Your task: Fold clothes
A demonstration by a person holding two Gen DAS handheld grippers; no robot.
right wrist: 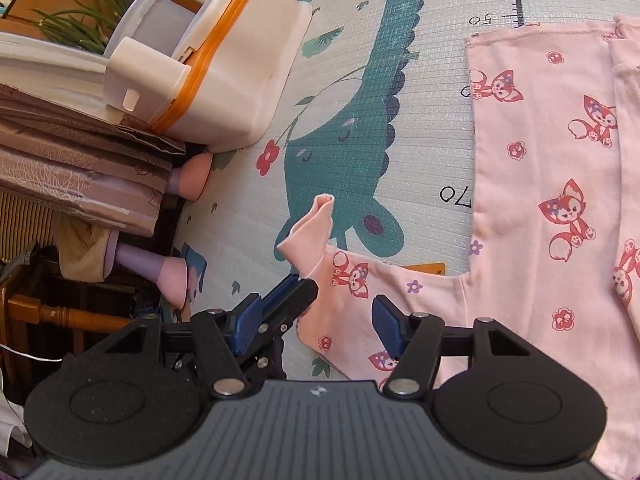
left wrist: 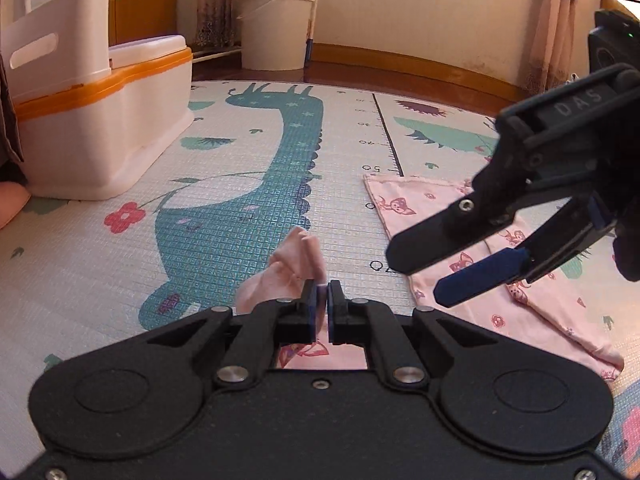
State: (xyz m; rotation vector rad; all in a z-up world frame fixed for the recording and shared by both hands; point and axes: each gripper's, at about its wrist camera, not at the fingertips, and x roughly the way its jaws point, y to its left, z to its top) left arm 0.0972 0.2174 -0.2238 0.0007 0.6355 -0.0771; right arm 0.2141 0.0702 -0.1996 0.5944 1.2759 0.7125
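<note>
A pink garment (right wrist: 532, 152) with red fox prints lies flat on the patterned play mat (right wrist: 360, 128). Its sleeve (right wrist: 352, 280) stretches left, and the cuff (right wrist: 316, 224) is bunched and lifted. My left gripper (left wrist: 323, 300) is shut on that cuff (left wrist: 296, 268); the right wrist view shows this left gripper (right wrist: 300, 281) low at the sleeve end. My right gripper (right wrist: 316, 326) is open over the sleeve with nothing pinched. From the left wrist view, the right gripper (left wrist: 420, 276) hangs above the garment (left wrist: 512, 304), jaws apart.
A white and orange plastic box (left wrist: 100, 120) stands on the mat's left. A white bucket (left wrist: 276, 20) sits by the far wall. Folded brown bedding (right wrist: 72, 160) and lilac-pink furniture feet (right wrist: 172, 280) crowd the left edge. Bare mat lies left of the sleeve.
</note>
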